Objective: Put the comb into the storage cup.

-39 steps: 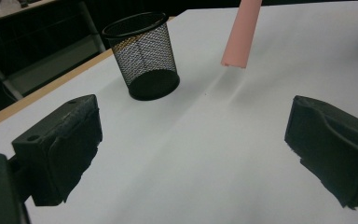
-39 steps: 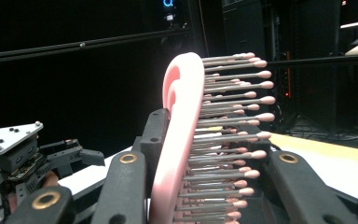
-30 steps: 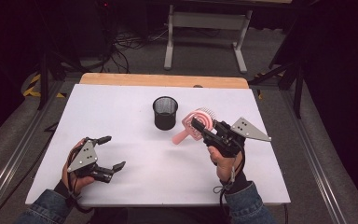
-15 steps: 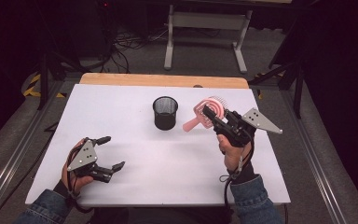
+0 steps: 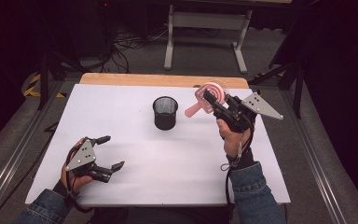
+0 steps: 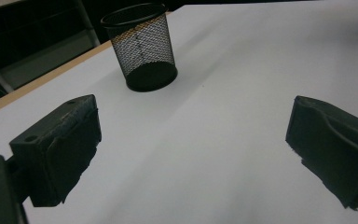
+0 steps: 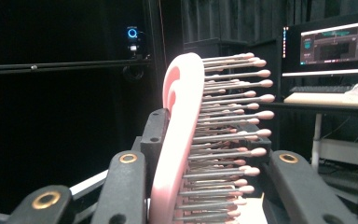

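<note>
Hairbrush lifted, cup not yet reached

My right tongs (image 5: 214,100) are clamped on the pink hairbrush (image 5: 209,95), held in the air just right of the black mesh cup (image 5: 165,112). By my judgement, dropping it in is what remains. My left tongs (image 5: 106,151) rest spread apart on the white surface (image 5: 177,163), well clear. Nothing blocks the way.

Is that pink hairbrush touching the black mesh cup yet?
Apart. In the high view the pink hairbrush, clamped in the right gripper, is held up to the right of the mesh cup, with bare white table showing between the handle tip and the cup.
</note>
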A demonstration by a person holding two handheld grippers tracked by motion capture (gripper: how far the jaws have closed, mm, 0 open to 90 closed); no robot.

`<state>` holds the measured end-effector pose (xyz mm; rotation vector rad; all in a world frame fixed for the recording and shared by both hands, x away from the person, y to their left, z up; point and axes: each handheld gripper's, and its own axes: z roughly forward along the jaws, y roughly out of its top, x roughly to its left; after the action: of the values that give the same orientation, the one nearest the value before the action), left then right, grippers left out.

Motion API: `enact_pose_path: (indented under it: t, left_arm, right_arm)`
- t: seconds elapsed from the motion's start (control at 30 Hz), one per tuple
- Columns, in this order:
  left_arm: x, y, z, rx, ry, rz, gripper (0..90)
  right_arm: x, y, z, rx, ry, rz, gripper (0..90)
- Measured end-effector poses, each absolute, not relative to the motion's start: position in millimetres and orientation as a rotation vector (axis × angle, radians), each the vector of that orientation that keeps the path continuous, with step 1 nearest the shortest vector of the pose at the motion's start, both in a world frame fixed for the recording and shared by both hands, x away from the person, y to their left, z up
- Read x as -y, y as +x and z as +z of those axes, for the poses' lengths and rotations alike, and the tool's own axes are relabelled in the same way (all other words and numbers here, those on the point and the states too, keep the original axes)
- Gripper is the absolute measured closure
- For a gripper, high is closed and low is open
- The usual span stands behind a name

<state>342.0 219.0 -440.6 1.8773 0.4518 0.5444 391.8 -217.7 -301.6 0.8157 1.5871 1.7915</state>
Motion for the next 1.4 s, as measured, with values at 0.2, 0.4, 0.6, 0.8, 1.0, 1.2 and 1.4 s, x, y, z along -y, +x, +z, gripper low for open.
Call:
enact_pose_path:
  t: [0.2,0.4,0.6,0.8,1.0,1.2,1.4]
  left_arm:
    - [-219.0,340.7,-439.9,-0.448,1.885,0.548,4.1]
    - [-218.6,338.9,-438.7,-0.443,1.882,0.554,4.1]
    - [-218.0,339.3,-439.2,-0.445,1.882,0.551,4.1]
    - [-218.0,339.0,-439.1,-0.442,1.880,0.548,4.2]
    - [-217.4,339.0,-439.3,-0.442,1.884,0.550,4.4]
    - [-217.4,338.9,-439.4,-0.441,1.888,0.549,4.4]
    - [-216.4,338.0,-439.3,-0.447,1.884,0.548,4.6]
  right_arm:
    - [212.1,396.9,-288.9,-1.564,0.798,1.802,63.0]
    - [208.6,399.2,-281.3,-1.562,0.790,1.798,63.0]
    - [204.3,405.0,-279.5,-1.565,0.788,1.789,63.0]
    - [196.2,411.9,-276.2,-1.575,0.778,1.777,63.0]
    - [187.7,416.3,-273.1,-1.578,0.753,1.748,63.0]
    - [182.2,419.0,-271.8,-1.582,0.753,1.751,63.1]
    - [180.0,421.1,-270.0,-1.584,0.757,1.749,63.0]
